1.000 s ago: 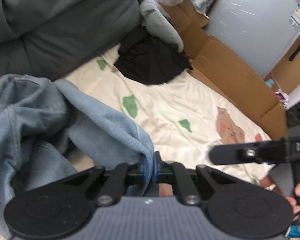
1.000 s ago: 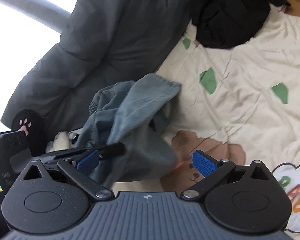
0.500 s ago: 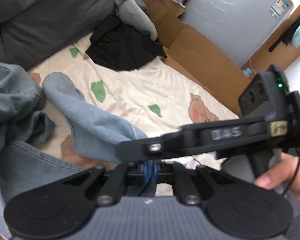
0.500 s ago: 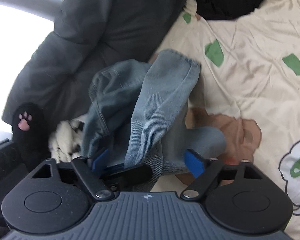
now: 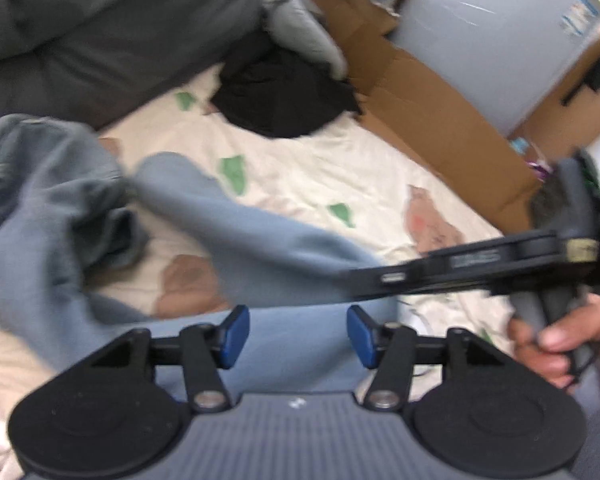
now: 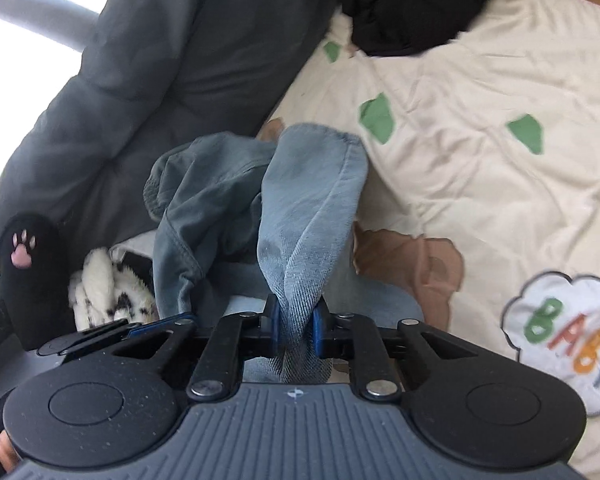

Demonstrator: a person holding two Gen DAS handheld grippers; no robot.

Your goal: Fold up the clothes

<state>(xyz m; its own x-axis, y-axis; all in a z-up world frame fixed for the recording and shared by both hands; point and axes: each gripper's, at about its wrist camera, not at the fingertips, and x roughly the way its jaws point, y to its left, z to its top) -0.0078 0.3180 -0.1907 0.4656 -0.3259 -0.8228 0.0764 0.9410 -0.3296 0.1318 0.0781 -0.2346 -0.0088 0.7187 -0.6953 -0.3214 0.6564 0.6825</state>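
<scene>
The jeans (image 6: pixel 300 216) lie bunched on the cream bedsheet (image 6: pixel 480 160), beside a grey coat (image 6: pixel 180 60). The left gripper (image 5: pixel 296 336) has just been opening; its jaws stand apart over the denim, pads clear of it. The right gripper (image 6: pixel 296 326) has just been closing, and its jaws now pinch a twisted fold of one leg.

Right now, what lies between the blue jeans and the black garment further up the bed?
Only bare cream sheet with green patches separates the blue jeans from the black garment; the right wrist view shows it best.
</scene>
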